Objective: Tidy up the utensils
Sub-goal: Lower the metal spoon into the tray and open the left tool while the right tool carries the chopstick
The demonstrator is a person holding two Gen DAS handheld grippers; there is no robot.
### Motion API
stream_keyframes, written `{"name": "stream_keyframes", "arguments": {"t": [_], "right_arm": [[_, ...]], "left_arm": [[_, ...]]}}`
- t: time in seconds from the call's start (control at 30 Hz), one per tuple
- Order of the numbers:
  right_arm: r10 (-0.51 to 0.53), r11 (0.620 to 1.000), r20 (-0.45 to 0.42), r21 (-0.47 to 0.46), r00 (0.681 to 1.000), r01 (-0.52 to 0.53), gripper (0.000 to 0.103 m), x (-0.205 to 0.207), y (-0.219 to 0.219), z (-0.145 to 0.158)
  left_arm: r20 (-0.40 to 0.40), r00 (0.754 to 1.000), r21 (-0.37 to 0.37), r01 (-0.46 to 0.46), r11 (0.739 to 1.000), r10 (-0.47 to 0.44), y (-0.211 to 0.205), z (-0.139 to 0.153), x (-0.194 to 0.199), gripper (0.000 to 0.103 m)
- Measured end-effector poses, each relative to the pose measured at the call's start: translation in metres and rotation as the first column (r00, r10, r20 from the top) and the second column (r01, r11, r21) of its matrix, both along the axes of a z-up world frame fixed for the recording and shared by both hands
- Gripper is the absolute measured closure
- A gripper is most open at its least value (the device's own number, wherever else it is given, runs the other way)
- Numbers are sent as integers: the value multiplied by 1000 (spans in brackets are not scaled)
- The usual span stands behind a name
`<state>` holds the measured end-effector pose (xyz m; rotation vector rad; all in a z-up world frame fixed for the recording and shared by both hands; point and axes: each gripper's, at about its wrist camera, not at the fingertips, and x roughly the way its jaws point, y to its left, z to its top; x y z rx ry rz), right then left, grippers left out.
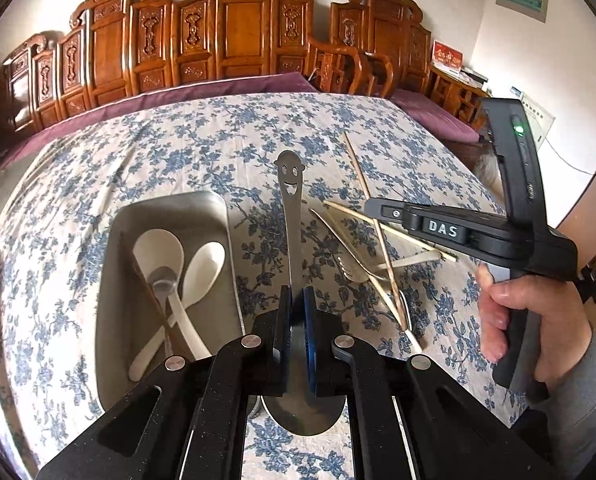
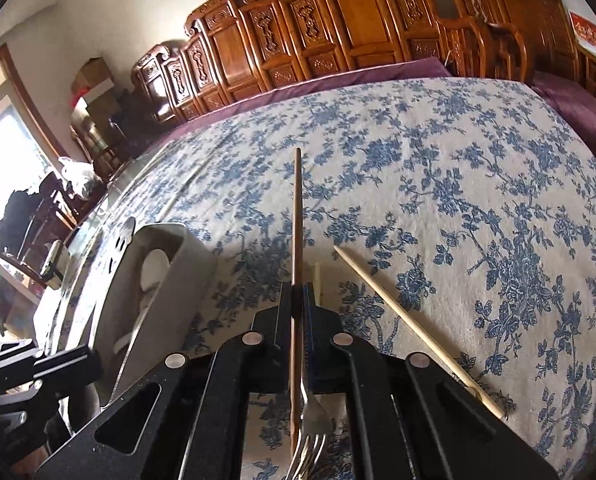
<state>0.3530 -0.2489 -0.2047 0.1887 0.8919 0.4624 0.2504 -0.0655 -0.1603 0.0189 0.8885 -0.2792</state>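
My left gripper (image 1: pixel 296 292) is shut on a steel spoon (image 1: pixel 291 200) with a smiling face cut into its handle. The handle points away and the bowl hangs below the fingers. To its left stands a steel tray (image 1: pixel 170 200) holding two white spoons (image 1: pixel 158 248), a metal spoon and a brown chopstick. My right gripper (image 2: pixel 296 286) is shut on a brown chopstick (image 2: pixel 297 216) that sticks out ahead over the cloth. A fork (image 2: pixel 311 428) shows under that gripper's body; I cannot tell whether it is held.
A loose pile of pale chopsticks and forks (image 1: pixel 377 264) lies right of the spoon, under the right gripper (image 1: pixel 373 208), which a hand (image 1: pixel 537 320) holds. One pale chopstick (image 2: pixel 409 324) lies beside the right fingers. A floral cloth (image 2: pixel 457 184) covers the table; carved wooden chairs stand behind.
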Motion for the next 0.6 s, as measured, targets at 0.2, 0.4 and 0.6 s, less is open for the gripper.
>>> {"name": "stream_keyframes", "arguments": {"t": [0.2,0.4,0.6], "right_arm": [[28,1000,35,11,999,-29,97,-11,8,11],[59,997,57,47,997,-62,97,-19,17,21],[93,995,72,39,993,-96,97,-30,32,25]], "left_arm": [[11,999,11,-33,999,33,16,8,2,98],[16,997,30,-71,997,70,37,10,2,98],[4,995,58,-104,993,104,57,4,7,98]]}}
